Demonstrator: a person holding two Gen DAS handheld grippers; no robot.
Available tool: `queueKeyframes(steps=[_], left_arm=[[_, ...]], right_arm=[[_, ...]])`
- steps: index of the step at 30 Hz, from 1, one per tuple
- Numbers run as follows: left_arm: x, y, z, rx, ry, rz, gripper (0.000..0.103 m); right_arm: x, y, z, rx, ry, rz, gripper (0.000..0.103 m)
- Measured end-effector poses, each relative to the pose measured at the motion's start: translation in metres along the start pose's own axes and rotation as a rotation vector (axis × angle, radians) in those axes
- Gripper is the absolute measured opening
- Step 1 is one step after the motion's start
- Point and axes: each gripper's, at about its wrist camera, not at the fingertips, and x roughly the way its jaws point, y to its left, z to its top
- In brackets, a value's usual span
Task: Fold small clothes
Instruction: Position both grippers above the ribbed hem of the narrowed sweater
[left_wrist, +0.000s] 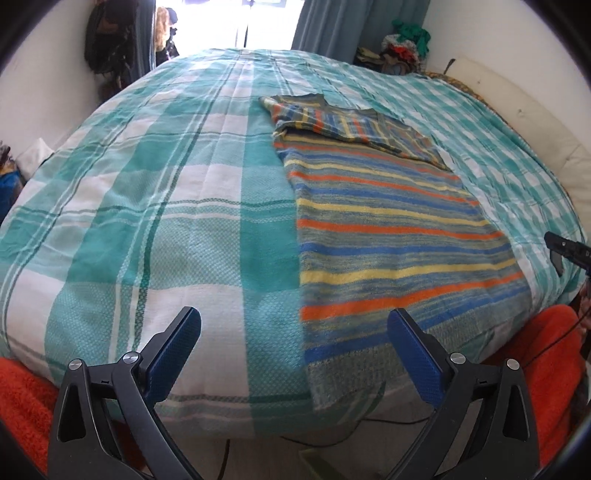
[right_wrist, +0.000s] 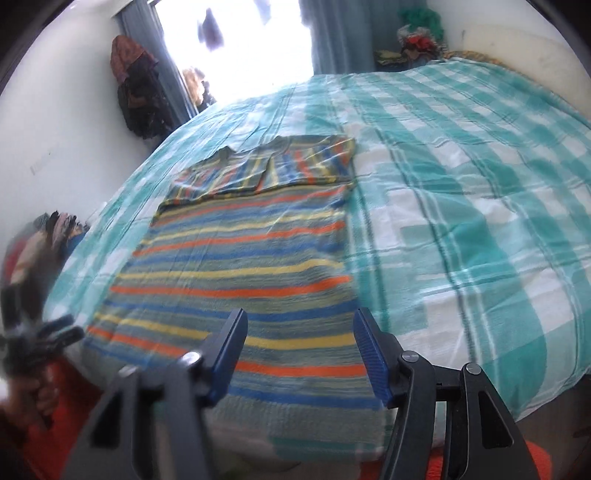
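A striped knit sweater (left_wrist: 388, 229) in blue, yellow, orange and grey lies flat on the teal checked bedspread (left_wrist: 147, 221), its sleeves folded across the chest at the far end. My left gripper (left_wrist: 295, 332) hovers open above the bed's near edge, its right finger over the sweater's hem and nothing between the pads. In the right wrist view the same sweater (right_wrist: 240, 266) fills the left half of the bed (right_wrist: 461, 221). My right gripper (right_wrist: 301, 332) hangs open over the hem, holding nothing. The right gripper's tip (left_wrist: 565, 249) shows at the far right edge of the left view.
An orange blanket (left_wrist: 546, 350) lies below the bed's near edge. Clothes hang on the left wall (right_wrist: 136, 92). A pile of clothes (left_wrist: 402, 48) sits at the far right corner by a curtain. A bright window (right_wrist: 251, 48) is behind the bed. The other gripper (right_wrist: 40, 343) is blurred at left.
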Motion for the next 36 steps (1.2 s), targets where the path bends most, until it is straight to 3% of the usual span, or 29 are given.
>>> queueKeyframes(steps=[3, 8, 10, 19, 27, 36], left_arm=[[0.003, 0.016, -0.011, -0.056, 0.054, -0.046, 0.101], [0.009, 0.001, -0.009, -0.019, 0.067, -0.106, 0.100], [0.008, -0.007, -0.007, 0.013, 0.065, -0.112, 0.099], [0.009, -0.009, -0.010, -0.004, 0.069, -0.078, 0.099], [0.010, 0.000, -0.014, -0.026, 0.074, -0.035, 0.099], [0.006, 0.012, -0.012, -0.084, 0.058, -0.045, 0.099]], right_arm=[[-0.010, -0.038, 0.000, 0.041, 0.055, -0.052, 0.060], [0.009, -0.051, -0.032, 0.094, 0.270, 0.081, 0.060], [0.014, -0.046, -0.040, 0.061, 0.299, 0.074, 0.060], [0.014, -0.033, -0.040, -0.021, 0.267, 0.030, 0.060], [0.001, -0.030, -0.039, -0.017, 0.181, -0.031, 0.060], [-0.012, -0.035, -0.038, 0.005, 0.110, -0.049, 0.060]])
